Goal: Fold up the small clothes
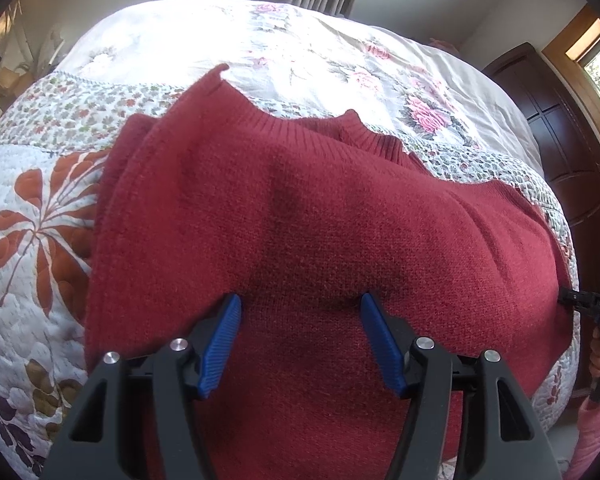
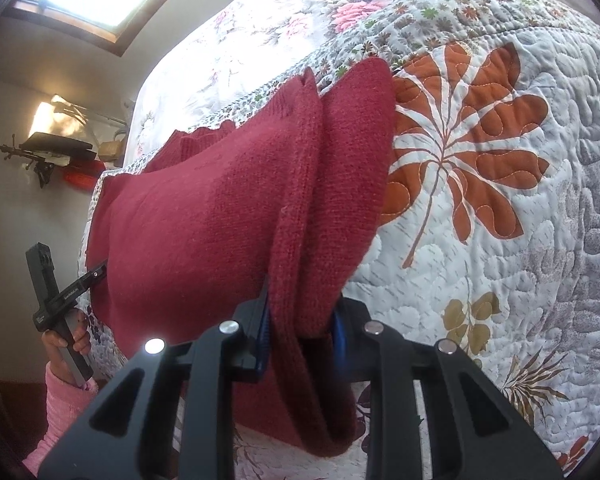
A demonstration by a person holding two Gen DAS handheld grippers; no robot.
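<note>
Dark-red knit sweater (image 1: 300, 216), folded, on quilt (image 1: 32, 208)

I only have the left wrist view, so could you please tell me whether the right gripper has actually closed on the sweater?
Observer: Yes. In the right wrist view, the right gripper is shut on a bunched edge of the red sweater.
Operator: Thank you. Is any cloth hanging loose past it?
Observer: Yes, a thick rolled fold sags below the fingers, towards the camera.
</note>
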